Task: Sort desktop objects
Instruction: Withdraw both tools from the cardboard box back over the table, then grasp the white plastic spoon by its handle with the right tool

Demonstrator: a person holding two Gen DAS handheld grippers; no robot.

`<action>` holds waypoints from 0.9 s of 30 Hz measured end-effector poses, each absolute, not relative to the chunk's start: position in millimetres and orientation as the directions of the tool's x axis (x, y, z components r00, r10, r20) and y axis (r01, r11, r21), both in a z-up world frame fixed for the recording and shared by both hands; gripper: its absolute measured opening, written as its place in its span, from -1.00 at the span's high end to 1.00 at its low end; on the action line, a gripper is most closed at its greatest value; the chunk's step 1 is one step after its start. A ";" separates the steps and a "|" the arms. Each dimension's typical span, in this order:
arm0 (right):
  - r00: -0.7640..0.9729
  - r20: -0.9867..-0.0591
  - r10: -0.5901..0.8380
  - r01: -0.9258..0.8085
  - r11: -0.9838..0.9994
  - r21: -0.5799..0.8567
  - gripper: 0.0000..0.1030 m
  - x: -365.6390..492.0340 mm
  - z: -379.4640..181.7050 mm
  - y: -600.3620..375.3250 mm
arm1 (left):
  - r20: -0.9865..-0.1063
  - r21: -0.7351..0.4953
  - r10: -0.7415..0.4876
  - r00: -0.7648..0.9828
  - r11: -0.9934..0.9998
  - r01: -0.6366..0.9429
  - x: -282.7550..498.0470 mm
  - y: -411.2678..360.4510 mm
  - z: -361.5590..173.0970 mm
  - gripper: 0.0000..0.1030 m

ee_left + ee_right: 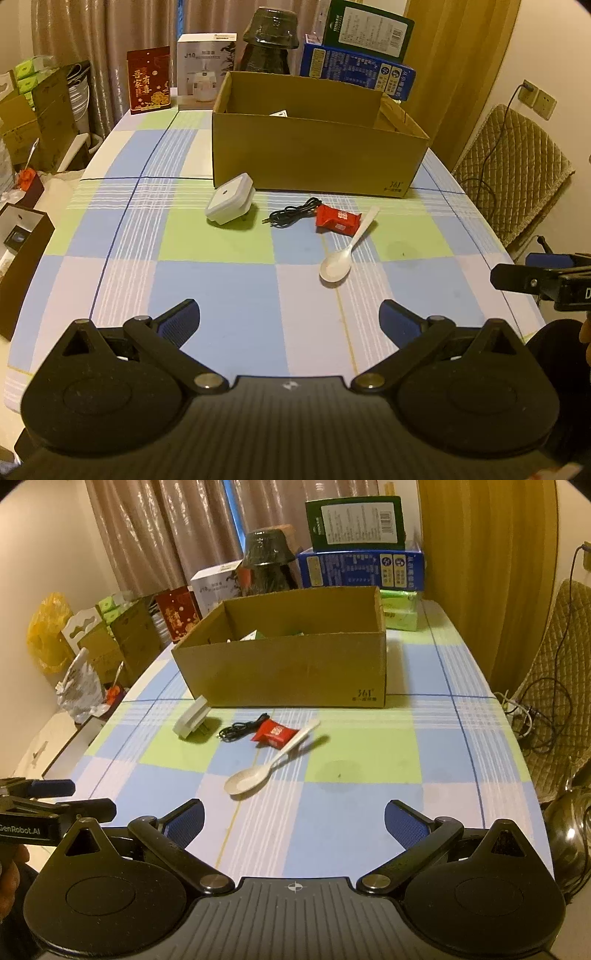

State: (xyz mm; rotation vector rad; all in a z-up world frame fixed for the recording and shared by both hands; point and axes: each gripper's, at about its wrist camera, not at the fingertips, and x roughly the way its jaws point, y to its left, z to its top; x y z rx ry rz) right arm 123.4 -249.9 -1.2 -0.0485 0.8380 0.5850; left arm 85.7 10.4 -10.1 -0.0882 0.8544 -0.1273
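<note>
Bare checked tablecloth (229, 284) at lower centre, white plastic spoon (338, 264) mid-frame, left gripper (290, 317) and right gripper (293, 818) held level, tongs wide, nothing gripped.

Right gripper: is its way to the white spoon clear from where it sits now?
Probably yes. The right gripper is open, and only bare tablecloth lies between it and the white spoon. The spoon's handle rests against the red packet.

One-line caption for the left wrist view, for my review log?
Open left tongs hover over a checked tablecloth facing a white plug, black cable, red packet, spoon and cardboard box.
</note>
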 end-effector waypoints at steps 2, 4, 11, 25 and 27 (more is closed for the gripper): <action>0.520 -0.717 0.464 -0.499 0.846 0.186 -0.96 124.9 -5.0 -249.6 | -0.747 -0.126 -0.151 0.647 0.988 0.085 87.7 9.6 -12.7 -0.97; 0.519 -0.721 0.459 -0.489 0.851 0.190 -0.96 125.7 -9.1 -249.2 | -0.749 -0.122 -0.151 0.645 0.988 0.090 89.7 9.9 -15.7 -0.97; 0.533 -0.710 0.460 -0.479 0.856 0.195 -0.96 122.1 -22.2 -225.6 | -0.761 -0.092 -0.123 0.637 0.992 0.082 105.9 20.5 -26.2 -0.97; 0.606 -0.690 0.395 -0.384 0.905 0.181 -0.48 134.1 -78.7 -154.6 | -0.760 -0.051 -0.196 0.619 0.968 0.244 163.9 49.8 -59.2 -0.84; 0.610 -0.693 0.384 -0.379 0.909 0.171 -0.37 138.3 -86.5 -145.8 | -0.753 -0.047 -0.196 0.628 0.968 0.246 173.9 52.3 -64.3 -0.84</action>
